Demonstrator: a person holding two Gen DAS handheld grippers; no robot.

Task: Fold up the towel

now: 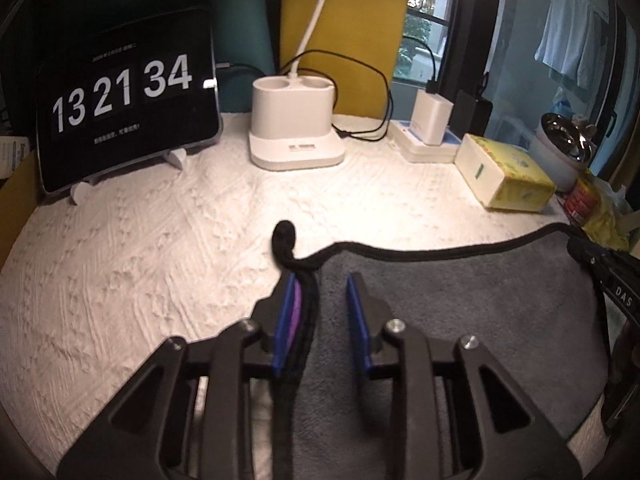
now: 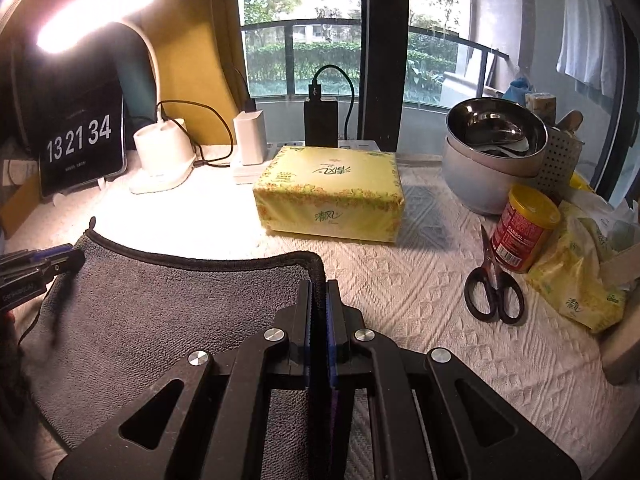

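A grey towel (image 1: 460, 304) with black edging lies on the white textured table cover (image 1: 140, 260). My left gripper (image 1: 322, 284) is open over the towel's left corner, with the black hem and its loop (image 1: 284, 236) lying against the left pad. In the right wrist view the towel (image 2: 160, 300) spreads to the left. My right gripper (image 2: 319, 286) is shut on the towel's right corner hem. The left gripper (image 2: 52, 262) shows at the towel's far left edge. The right gripper's tip (image 1: 588, 256) shows at the towel's right corner.
A tablet clock (image 1: 124, 112), a white lamp base (image 1: 294, 128) and chargers (image 1: 430, 124) stand at the back. A yellow tissue pack (image 2: 332, 194), steel bowls (image 2: 496, 152), a red can (image 2: 524, 226), scissors (image 2: 494, 284) and a yellow bag (image 2: 580, 272) lie right.
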